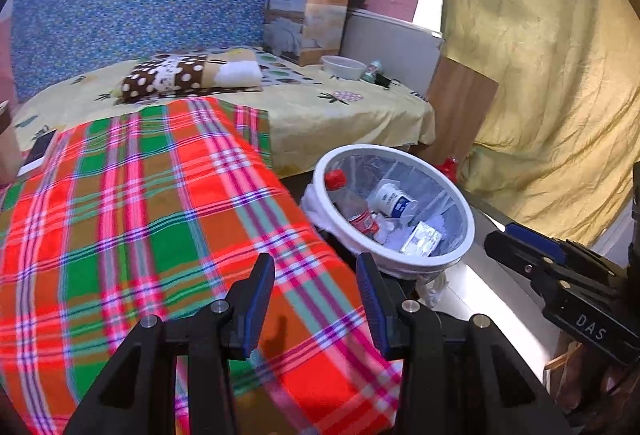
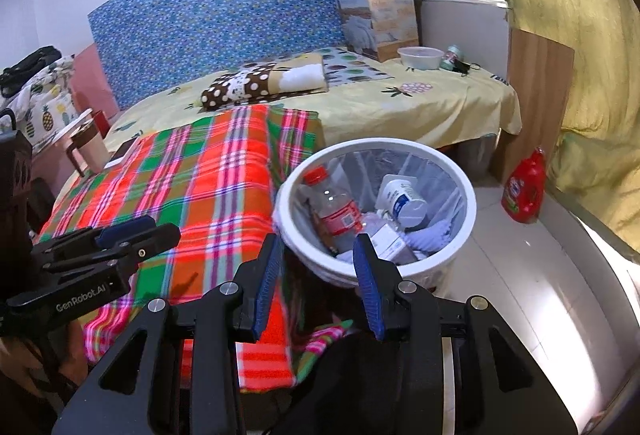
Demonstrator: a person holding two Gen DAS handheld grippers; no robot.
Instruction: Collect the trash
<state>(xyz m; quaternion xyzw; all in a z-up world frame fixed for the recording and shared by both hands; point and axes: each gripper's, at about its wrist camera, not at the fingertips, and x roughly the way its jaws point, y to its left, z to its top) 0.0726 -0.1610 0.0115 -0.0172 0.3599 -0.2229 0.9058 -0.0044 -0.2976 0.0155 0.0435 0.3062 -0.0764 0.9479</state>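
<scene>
A white trash bin point(image 1: 466, 231) point(image 2: 380, 146) with a clear liner stands on the floor beside the bed. Inside lie a plastic bottle point(image 1: 354, 213) point(image 2: 336, 211) with a red cap, a white tub point(image 1: 390, 199) point(image 2: 402, 197) with a blue label, a small box point(image 1: 420, 239) and crumpled tissue. My left gripper point(image 1: 314, 267) point(image 2: 148, 231) hangs open above the plaid blanket point(image 1: 140, 215), left of the bin, with nothing between its fingers. My right gripper point(image 2: 319, 247) point(image 1: 520, 247) is open and empty at the bin's near rim.
The bed has a yellow sheet, a dotted pillow point(image 2: 260, 85), a cardboard box point(image 2: 380, 19), a white bowl point(image 2: 420, 57) and a small jar point(image 2: 452, 57). A red detergent bottle point(image 2: 524, 191) stands on the tiled floor by a yellow curtain. A mug point(image 2: 90, 143) stands at the left.
</scene>
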